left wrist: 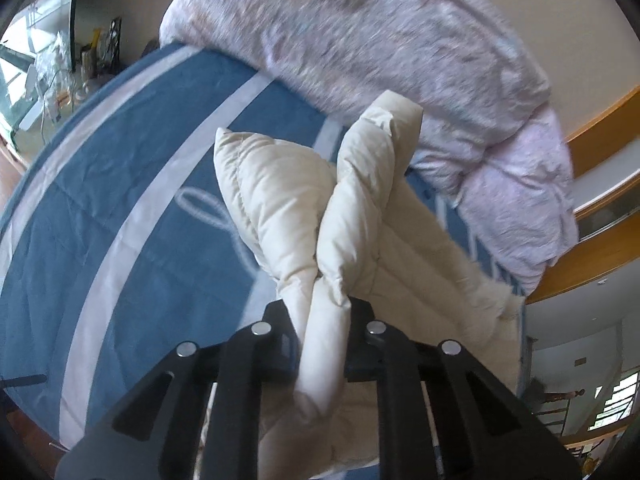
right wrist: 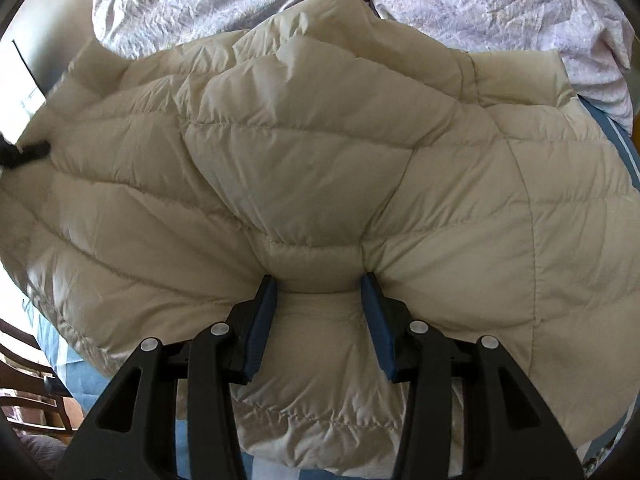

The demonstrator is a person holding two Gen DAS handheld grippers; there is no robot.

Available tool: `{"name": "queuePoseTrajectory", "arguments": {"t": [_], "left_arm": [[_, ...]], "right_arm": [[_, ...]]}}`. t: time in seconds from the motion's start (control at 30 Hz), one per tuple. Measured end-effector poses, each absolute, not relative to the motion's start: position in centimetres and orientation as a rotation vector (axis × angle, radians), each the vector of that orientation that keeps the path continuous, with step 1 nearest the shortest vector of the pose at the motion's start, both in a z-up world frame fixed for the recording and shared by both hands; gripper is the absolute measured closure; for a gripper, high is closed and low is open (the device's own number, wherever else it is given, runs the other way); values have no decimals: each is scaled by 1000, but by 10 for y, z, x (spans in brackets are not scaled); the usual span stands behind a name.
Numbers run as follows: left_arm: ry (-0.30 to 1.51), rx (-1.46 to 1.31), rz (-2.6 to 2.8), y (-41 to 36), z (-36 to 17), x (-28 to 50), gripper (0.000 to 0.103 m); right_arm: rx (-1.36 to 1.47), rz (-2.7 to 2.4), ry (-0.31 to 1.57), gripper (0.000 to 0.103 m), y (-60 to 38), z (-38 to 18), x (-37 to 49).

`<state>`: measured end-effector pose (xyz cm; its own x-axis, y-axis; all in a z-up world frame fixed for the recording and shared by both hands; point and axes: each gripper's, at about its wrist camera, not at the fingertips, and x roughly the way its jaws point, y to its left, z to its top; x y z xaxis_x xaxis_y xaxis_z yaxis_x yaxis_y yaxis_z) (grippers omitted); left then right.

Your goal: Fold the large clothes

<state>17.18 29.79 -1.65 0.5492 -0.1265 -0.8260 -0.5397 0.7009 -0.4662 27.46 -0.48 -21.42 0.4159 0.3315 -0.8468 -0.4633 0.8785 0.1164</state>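
Left wrist view: the left gripper (left wrist: pixel 320 312) has its jaws nearly closed on a bunched fold of the cream quilted jacket (left wrist: pixel 304 216), the padding pinched tight between the black fingers (left wrist: pixel 280 332) and puffing out in two lobes above them. From that pinch the jacket trails down and to the right, lifted off the blue bedspread (left wrist: pixel 132 184) with pale stripes. Past it lies a crumpled lilac duvet (left wrist: pixel 400 52) — heaped along the far side of the bed, next to a wooden rail (left wrist: pixel 600 256). In the right wrist view the right gripper (right wrist: pixel 320 284) stands partly open, yet its blue pads (right wrist: pixel 262 320) press in from both sides on a thick roll of the jacket, which dimples where they bite. The jacket spreads out wide from there, covering most of the bed — the duvet is bunched beyond its far edge, a strip of bedspread shows at the right, and a dark wooden chair (right wrist: pixel 28 396) sits at lower left.
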Motion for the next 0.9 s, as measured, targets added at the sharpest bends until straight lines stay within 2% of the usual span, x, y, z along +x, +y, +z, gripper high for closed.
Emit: {"name": "queuePoseTrajectory", "arguments": {"t": [0.47,0.9], "left_arm": [[860,-739,146,215,67,207,89],[889,-674,28,120,76,251,89]], "right_arm": [[-122,581,993,57,-20,-217,276],[-112,625,979,57,-36,-213,280]]}}
